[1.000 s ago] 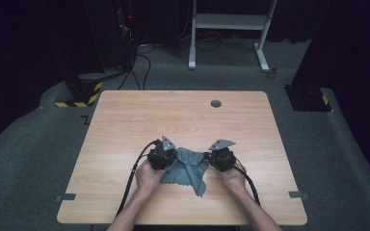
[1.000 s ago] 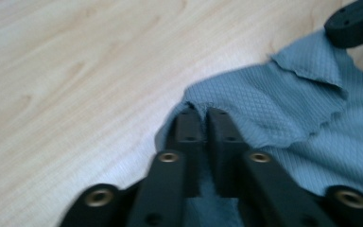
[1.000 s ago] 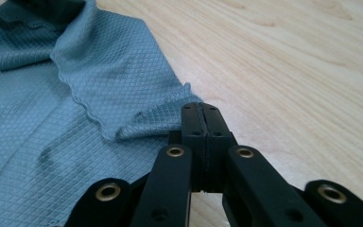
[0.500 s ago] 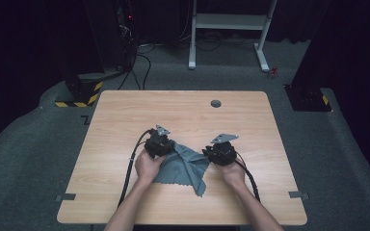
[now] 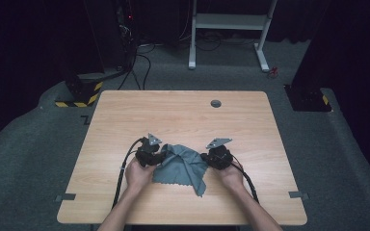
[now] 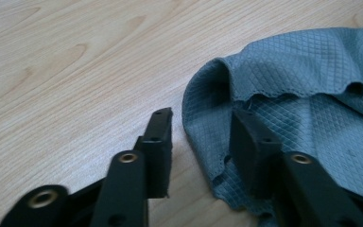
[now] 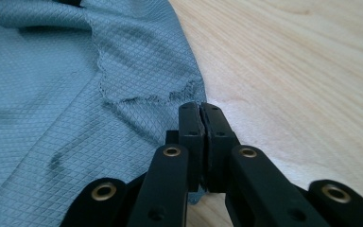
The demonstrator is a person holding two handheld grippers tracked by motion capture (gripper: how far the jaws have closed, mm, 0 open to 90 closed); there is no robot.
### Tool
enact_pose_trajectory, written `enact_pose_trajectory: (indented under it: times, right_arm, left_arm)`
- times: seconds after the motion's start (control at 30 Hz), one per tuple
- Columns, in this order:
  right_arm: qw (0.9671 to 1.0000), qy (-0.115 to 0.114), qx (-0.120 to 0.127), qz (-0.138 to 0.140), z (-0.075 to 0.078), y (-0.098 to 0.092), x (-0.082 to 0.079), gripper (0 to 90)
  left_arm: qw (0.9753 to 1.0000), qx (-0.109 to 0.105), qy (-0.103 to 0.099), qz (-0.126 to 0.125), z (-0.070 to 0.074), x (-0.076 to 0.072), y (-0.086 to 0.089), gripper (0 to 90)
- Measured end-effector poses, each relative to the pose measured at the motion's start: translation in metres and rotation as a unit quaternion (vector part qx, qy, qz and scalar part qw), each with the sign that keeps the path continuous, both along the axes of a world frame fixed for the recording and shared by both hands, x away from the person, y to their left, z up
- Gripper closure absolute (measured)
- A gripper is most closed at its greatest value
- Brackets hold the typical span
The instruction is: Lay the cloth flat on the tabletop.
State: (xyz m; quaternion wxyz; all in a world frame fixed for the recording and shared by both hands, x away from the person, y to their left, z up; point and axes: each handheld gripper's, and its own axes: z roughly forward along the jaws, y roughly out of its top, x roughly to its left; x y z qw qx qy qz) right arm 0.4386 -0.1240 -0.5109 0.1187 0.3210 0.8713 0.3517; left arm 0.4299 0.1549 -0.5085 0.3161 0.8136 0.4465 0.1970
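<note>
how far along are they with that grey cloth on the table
Early on. Done: the right gripper has its jaws pressed together at the cloth edge, apparently pinching it. In hand: the left gripper stands open astride the opposite edge, one jaw on the bare table, one on the fabric, not yet closed. Left: the cloth lies rumpled with folds and a corner trailing toward the person, so spreading or folding remains.
</note>
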Motion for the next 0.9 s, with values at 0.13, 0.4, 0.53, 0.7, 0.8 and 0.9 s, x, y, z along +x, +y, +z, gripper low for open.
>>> enact_pose_trajectory:
  times: [0.13,0.4,0.53,0.7,0.8,0.9]
  right_arm:
    - [0.9996,-0.011,0.018,-0.017,0.006,-0.005,0.000,85.8]
    - [0.9992,-0.013,0.008,-0.038,0.008,-0.012,0.005,90.0]
    - [0.9994,-0.016,0.014,-0.028,0.010,-0.010,0.004,87.8]
    - [0.9995,-0.013,0.020,-0.019,0.008,0.000,0.006,66.5]
    - [0.9997,-0.013,0.013,-0.014,0.004,0.011,0.009,63.4]
    - [0.9999,-0.005,0.003,-0.016,0.000,0.016,0.011,79.3]
  left_arm:
    - [1.0000,-0.003,0.006,-0.003,-0.003,0.007,-0.003,71.8]
    - [0.9999,0.001,-0.004,0.010,0.000,0.018,-0.003,85.8]
    - [0.9999,0.001,-0.007,0.009,0.004,0.014,0.000,73.7]
    - [0.9989,-0.001,-0.021,-0.041,0.012,0.000,-0.014,64.0]
    - [0.9992,0.011,-0.011,-0.038,0.006,0.004,-0.020,60.6]
    - [0.9996,-0.004,-0.001,-0.026,0.000,0.010,-0.019,60.4]
